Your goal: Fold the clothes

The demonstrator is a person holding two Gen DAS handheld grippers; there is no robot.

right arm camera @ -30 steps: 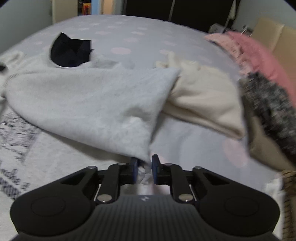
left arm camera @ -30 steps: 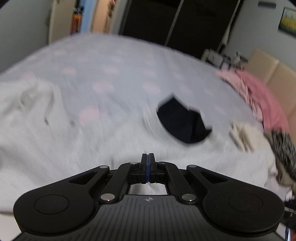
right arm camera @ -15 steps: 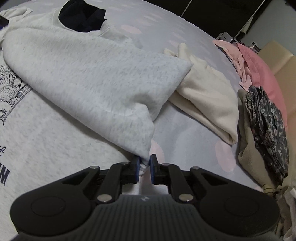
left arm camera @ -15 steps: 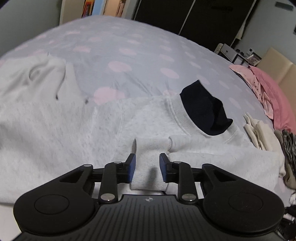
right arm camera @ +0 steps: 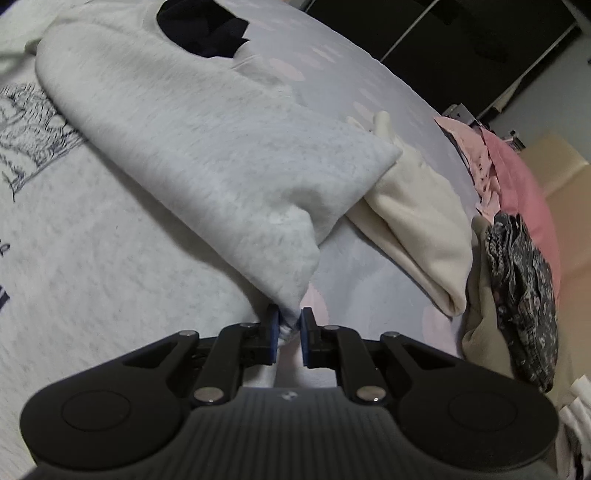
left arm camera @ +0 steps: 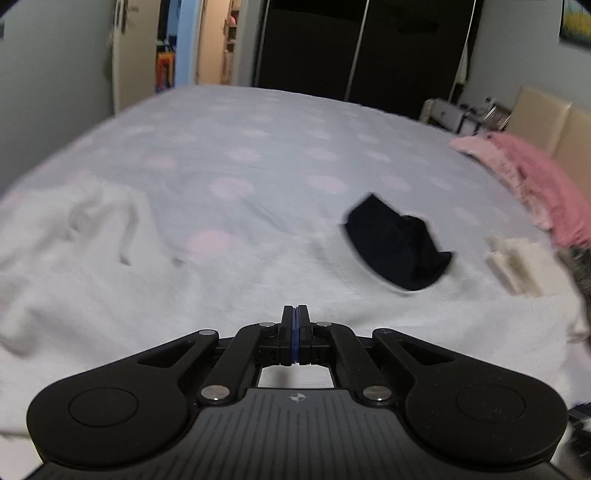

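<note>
While the grey sweatshirt (right arm camera: 192,147) lies spread across the bed (left arm camera: 258,147), your right gripper (right arm camera: 287,326) pinches the tip of its folded-over sleeve, the blue-padded fingers (right arm camera: 272,325) clamped on a small bunch of fabric with a narrow gap left between them. That sleeve slants from the shoulder down across the printed chest toward the camera. Your left gripper (left arm camera: 294,332) hangs low over the same sweatshirt (left arm camera: 184,302), its fingers pressed flat together; no cloth shows between them in the blurred left wrist view. A dark garment (right arm camera: 203,26) fills the sweatshirt's neck opening, seen again as a dark patch (left arm camera: 397,245) ahead and to the right of your left gripper. Just beyond the folded sleeve's far edge, a cream garment (right arm camera: 417,221) lies partly tucked under it. To its right, a dark patterned fabric (right arm camera: 524,295) is heaped at the bed's edge, with pink clothing (right arm camera: 517,173) piled behind it. The bedsheet is pale lilac with pink dots, and dark wardrobe doors (left arm camera: 369,48) stand at the far wall.
</note>
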